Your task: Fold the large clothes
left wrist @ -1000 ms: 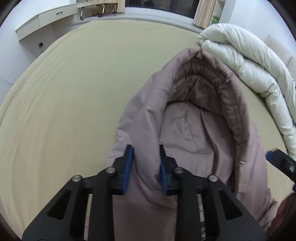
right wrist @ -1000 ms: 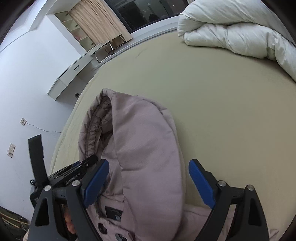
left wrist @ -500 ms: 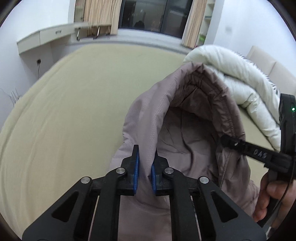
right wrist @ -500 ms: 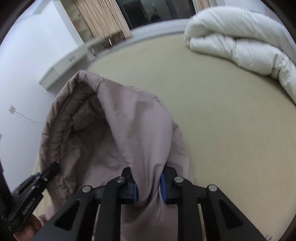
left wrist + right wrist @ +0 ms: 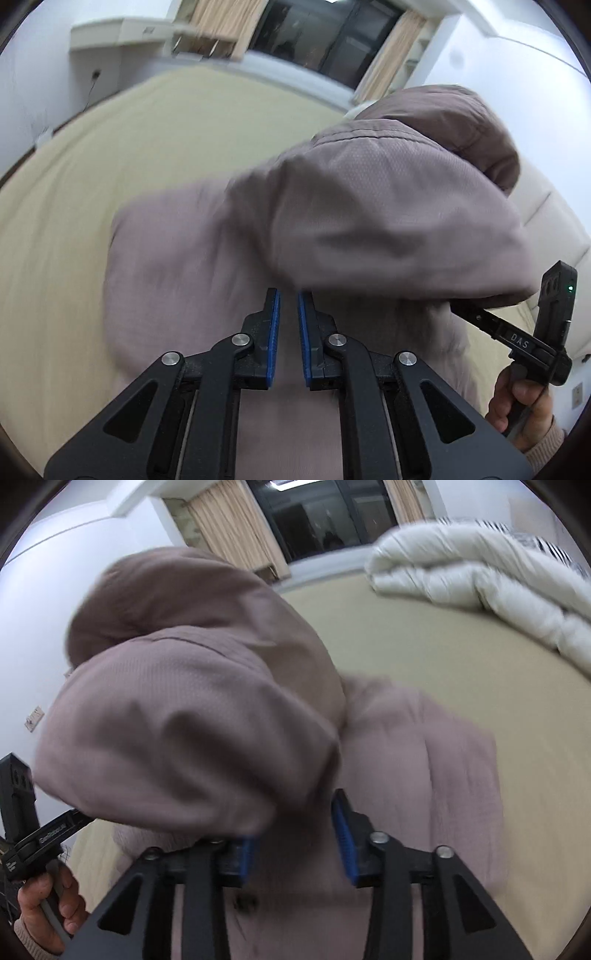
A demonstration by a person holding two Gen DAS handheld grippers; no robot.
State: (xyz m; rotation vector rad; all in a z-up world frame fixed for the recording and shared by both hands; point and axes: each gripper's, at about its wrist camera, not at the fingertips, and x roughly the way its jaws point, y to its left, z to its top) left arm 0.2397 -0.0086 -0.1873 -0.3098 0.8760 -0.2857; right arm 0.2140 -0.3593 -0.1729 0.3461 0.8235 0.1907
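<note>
A mauve padded hooded coat (image 5: 332,229) lies on the beige bed (image 5: 74,192). Its hood (image 5: 388,184) is lifted and tipping over toward me, blurred by motion. My left gripper (image 5: 288,295) has its jaws a narrow gap apart at the hood's base; no fabric shows between the pads. My right gripper (image 5: 295,812) has its jaws apart, with the hood (image 5: 192,701) bulging over the left pad. The coat body (image 5: 424,775) lies beyond. Each gripper shows at the edge of the other view, the right one (image 5: 532,332) and the left one (image 5: 40,834).
A rolled white duvet (image 5: 480,579) lies at the far right of the bed (image 5: 443,657). A white desk (image 5: 122,33), curtains (image 5: 229,528) and a dark window (image 5: 325,513) stand beyond the bed. A cream headboard (image 5: 546,206) is at the right.
Both grippers lifted the hood and swung it over toward the coat's body. The right jaws, clamped on hood fabric half a second ago, have opened. The left jaws have spread slightly.
</note>
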